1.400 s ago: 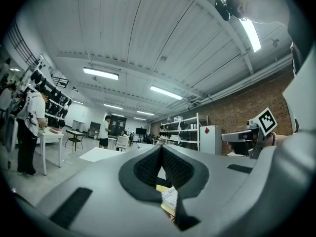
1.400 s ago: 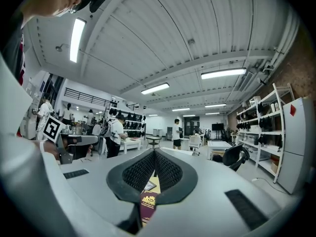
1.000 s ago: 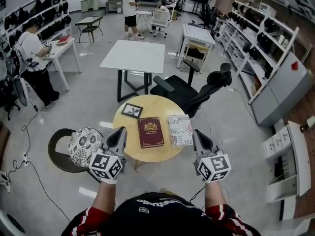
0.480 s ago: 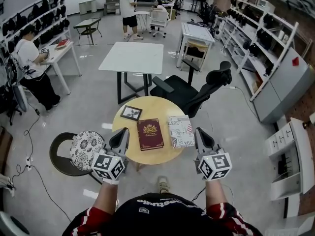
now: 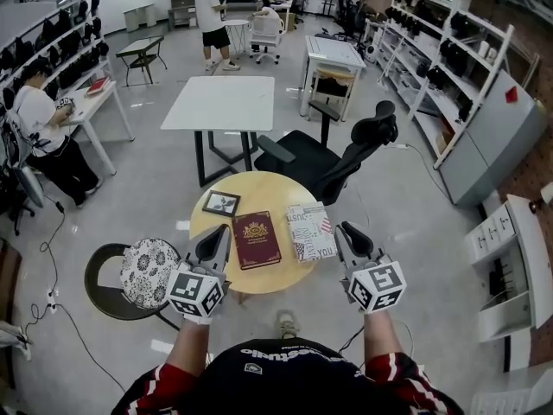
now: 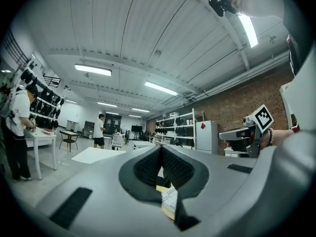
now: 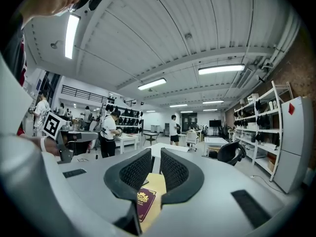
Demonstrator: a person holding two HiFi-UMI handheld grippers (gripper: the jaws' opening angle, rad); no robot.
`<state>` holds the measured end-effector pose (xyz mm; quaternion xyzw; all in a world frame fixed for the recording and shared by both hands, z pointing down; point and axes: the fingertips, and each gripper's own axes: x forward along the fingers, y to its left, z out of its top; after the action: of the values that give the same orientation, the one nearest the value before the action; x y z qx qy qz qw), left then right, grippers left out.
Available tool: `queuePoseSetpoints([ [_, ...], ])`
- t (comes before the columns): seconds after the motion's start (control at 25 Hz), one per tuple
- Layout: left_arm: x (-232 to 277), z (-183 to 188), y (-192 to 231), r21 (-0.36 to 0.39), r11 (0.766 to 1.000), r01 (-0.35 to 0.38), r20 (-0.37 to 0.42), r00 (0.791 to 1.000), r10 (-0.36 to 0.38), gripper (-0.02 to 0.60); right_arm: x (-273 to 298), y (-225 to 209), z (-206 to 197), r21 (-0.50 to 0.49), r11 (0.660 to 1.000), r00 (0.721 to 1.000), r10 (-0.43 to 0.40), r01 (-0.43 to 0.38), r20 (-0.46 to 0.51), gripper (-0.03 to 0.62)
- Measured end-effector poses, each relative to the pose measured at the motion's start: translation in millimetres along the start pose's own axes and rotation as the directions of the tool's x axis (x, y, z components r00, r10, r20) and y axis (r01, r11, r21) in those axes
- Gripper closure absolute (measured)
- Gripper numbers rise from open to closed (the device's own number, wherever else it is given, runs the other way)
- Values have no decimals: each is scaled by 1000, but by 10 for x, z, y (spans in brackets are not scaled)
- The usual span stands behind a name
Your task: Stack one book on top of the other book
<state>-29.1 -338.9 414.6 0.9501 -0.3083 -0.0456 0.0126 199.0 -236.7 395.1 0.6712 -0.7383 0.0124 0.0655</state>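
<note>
Maroon book [image 5: 256, 239] and patterned book [image 5: 310, 231], at its 3 o'clock, are laid lengthwise 12-to-6. Left gripper [image 5: 213, 235] is held closed; right gripper [image 5: 350, 234] is being opened, empty.

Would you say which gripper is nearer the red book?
Left. The left gripper is beside the red book; the right gripper, jaws opening, empty, is beyond the patterned book.
</note>
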Motion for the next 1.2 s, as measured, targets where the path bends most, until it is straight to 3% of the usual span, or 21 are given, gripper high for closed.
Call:
queuePoseSetpoints([
  [0.44, 262, -23, -4, -19, 1000, 13, 6, 1000, -13, 566, 119, -305, -78, 15, 1000, 1000, -22, 22, -7, 422],
  [0.8, 443, -151, -154, -66, 996, 53, -9, 999, -54, 566, 194, -667, -449, 52, 997, 997, -60, 62, -57, 422],
  [1.2, 662, -442, -595, -58, 990, 130, -66, 989, -134, 566, 435, -996, -1200, 141, 988, 982, -36, 63, -186, 422],
])
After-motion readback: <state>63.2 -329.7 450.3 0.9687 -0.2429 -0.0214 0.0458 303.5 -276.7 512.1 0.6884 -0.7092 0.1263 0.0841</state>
